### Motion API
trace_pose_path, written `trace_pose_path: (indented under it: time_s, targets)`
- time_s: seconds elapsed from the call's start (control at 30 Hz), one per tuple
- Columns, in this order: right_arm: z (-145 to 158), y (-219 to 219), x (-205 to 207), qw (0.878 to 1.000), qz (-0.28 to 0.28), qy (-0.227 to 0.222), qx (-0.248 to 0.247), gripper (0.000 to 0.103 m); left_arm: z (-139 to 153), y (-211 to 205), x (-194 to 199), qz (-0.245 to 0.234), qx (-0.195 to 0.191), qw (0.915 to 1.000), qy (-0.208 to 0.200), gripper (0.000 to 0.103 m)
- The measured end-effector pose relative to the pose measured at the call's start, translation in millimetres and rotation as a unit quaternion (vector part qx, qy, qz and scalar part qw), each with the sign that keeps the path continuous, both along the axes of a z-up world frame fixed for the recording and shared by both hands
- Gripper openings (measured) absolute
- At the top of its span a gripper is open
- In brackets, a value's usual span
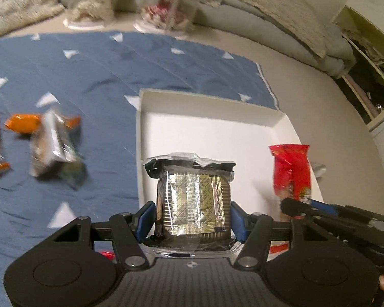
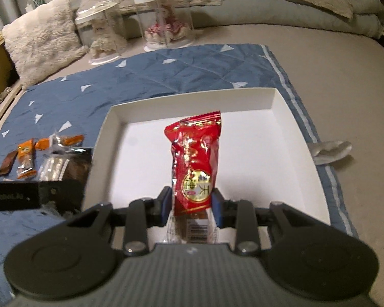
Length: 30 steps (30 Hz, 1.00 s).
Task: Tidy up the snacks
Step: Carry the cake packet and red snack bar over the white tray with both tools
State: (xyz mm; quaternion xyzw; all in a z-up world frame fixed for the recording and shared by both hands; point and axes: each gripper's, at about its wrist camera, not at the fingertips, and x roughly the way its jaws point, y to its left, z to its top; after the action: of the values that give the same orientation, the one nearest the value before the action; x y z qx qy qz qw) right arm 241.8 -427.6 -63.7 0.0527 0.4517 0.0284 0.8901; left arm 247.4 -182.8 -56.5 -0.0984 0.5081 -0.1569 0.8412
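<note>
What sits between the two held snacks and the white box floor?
Nothing visible. The red snack packet in the right gripper and the dark cracker pack in the left gripper hang over the bare white box.

gripper: right gripper clamped on a red snack packet, packet sticking up toward 12
box: white shallow box right behind it, nothing lying in it
leftovers: orange snack packets at 9 on the blue quilt
back: two clear doll cases at 12
</note>
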Motion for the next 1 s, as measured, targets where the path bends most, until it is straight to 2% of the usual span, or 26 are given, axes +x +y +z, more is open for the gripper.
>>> trace_pose_path:
  time_s: [0.23,0.43,0.57,0.8,1.0]
  targets:
    - [-19,3,16,0.999,0.023,0.025,-0.011,0.038,-28,-10,13,0.02,-0.031,0.9976,0.06,0.062]
    - [-25,10,23,0.998,0.039,0.038,-0.012,0.038,-38,-12,19,0.031,-0.066,0.9937,0.084,0.062]
    - [-23,14,20,0.998,0.046,0.041,-0.008,0.041,-39,-12,19,0.032,-0.085,0.9913,0.095,0.072]
    - [-25,15,18,0.997,0.045,0.05,-0.024,0.051,-36,-13,16,0.027,-0.06,0.9939,0.089,0.075]
    - [-25,3,11,0.998,0.025,0.053,-0.023,0.051,-32,-11,11,0.016,-0.042,0.9956,0.083,0.075]
